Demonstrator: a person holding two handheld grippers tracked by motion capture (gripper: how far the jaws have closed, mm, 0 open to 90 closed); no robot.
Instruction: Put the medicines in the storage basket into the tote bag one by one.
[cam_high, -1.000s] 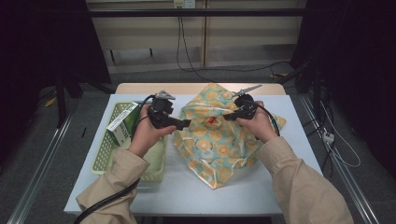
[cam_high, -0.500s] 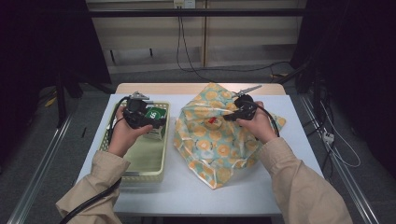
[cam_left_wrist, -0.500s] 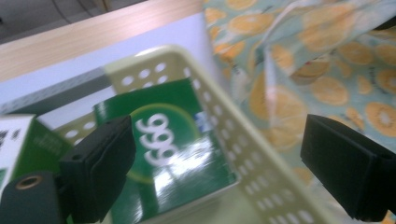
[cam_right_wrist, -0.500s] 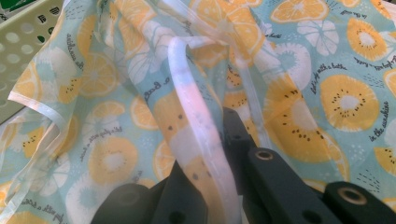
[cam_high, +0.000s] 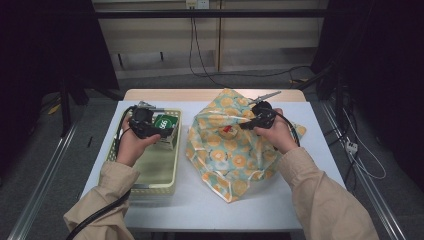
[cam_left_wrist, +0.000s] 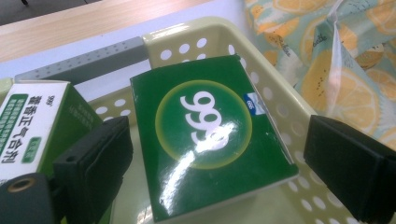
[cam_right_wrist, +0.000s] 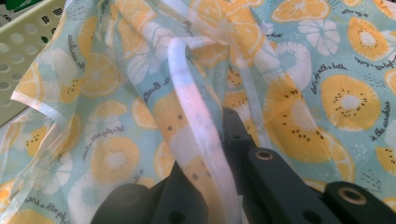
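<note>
Left gripper (cam_left_wrist: 212, 154), jaws spread astride glossy green cardboard box (cam_left_wrist: 212, 140), ready to grasp; right gripper (cam_right_wrist: 210, 172) pinches fruit-print plastic bag's (cam_right_wrist: 299, 70) rim, holding it open.

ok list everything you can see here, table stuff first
green box: 1, dark green with a yellow ring and white print, tilted in the basket, between the open left tongs
white and green box: 1, in the basket beside the green box
basket: 1, pale yellow-green, perforated, left part of the table
bag: 1, teal with orange fruit print, right of the basket
table: 1, pale blue-white top
left tongs: 1, black, open around the green box
right tongs: 1, black, shut on the bag's handle
sleeves: 2, beige
</note>
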